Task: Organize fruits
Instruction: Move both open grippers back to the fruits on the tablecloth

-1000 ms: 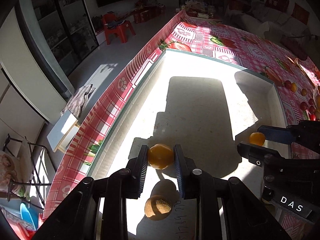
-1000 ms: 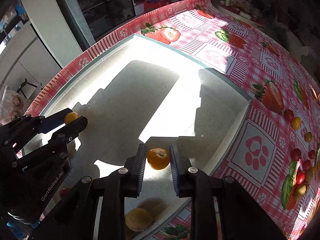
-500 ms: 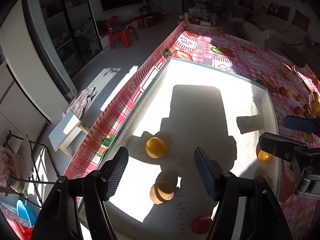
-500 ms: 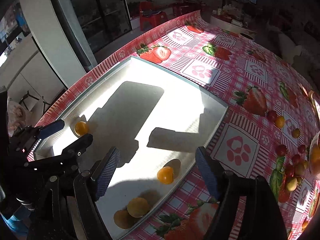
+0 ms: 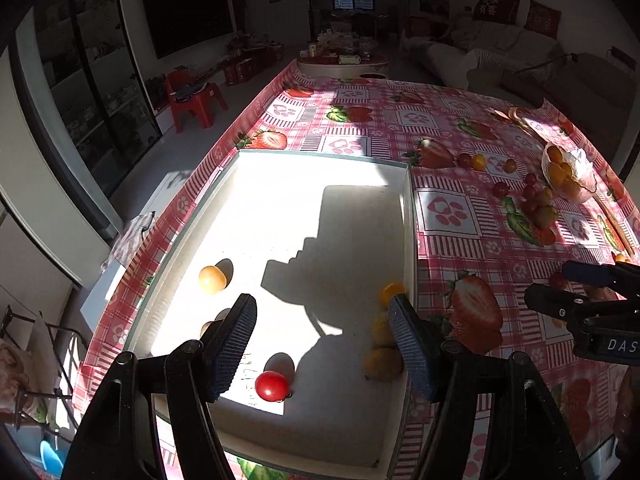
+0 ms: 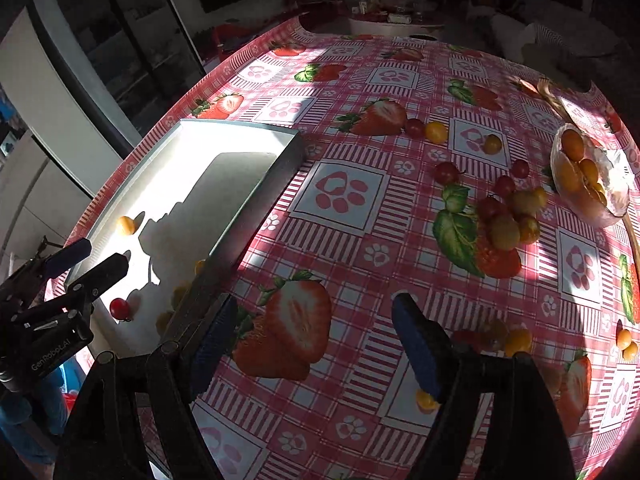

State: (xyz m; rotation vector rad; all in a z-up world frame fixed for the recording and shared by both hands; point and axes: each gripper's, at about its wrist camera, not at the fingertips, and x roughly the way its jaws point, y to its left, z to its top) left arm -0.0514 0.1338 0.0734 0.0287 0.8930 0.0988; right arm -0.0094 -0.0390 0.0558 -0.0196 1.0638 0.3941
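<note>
Apparently between picks: left tool [image 5: 322, 340] spread, empty above the tray [image 5: 408, 216]; right tool [image 6: 310, 344] spread over the worktop [image 6: 344, 236], aimed toward loose fruit [image 6: 504, 220] upper right.

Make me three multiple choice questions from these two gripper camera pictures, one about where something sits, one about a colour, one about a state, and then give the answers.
1. Where does the red cherry tomato nearest the left gripper lie?
A. inside the white tray
B. on the tablecloth
C. in the plastic bag

2. What colour are both grippers' finger pads?
A. yellow
B. dark blue
C. white

3. How does the right gripper stand?
A. shut on a tomato
B. shut on the tray's wall
C. open, holding nothing

Answers: 1 A, it rests on the tray's sunlit floor. 2 B, the ribbed pads are dark blue in both views. 3 C, only tablecloth shows between its spread fingers.
</note>
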